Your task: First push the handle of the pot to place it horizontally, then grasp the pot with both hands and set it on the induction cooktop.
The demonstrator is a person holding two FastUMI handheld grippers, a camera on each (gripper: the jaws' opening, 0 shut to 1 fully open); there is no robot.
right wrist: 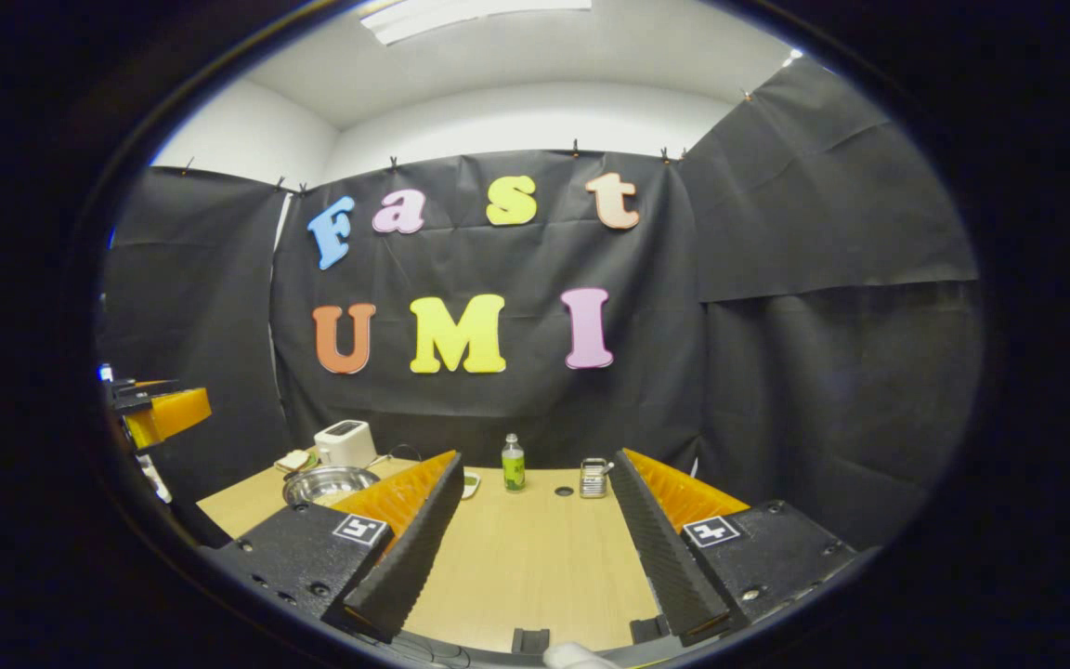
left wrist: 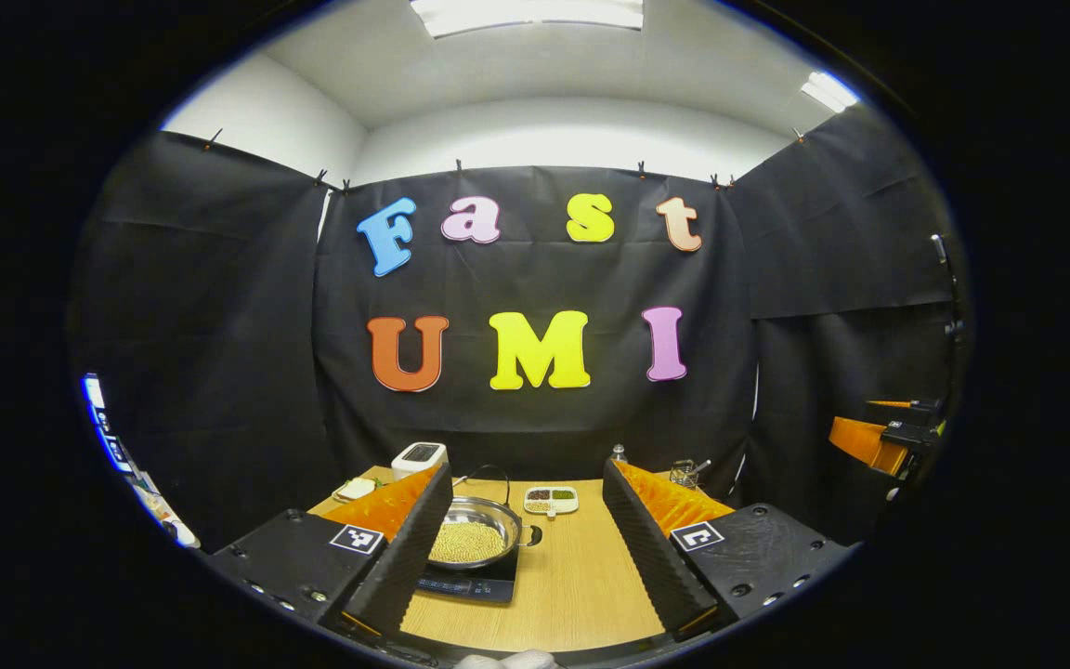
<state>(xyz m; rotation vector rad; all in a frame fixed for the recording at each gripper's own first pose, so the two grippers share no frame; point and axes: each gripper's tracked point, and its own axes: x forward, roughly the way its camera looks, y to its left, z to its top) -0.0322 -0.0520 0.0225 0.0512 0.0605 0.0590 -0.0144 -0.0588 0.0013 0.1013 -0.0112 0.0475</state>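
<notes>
A steel pot filled with yellow beans sits on the black induction cooktop at the table's left. A short dark handle sticks out of the pot's right side. My left gripper hangs open above the near table, and the pot lies just behind its left finger. In the right gripper view the pot is far left, partly hidden by a finger. My right gripper is open over bare table and holds nothing. Each gripper appears at the other view's edge, the right gripper and the left gripper.
At the back of the wooden table stand a white toaster, a plate of food, a compartment tray, a green bottle and a small metal rack. Black cloth walls close in the booth.
</notes>
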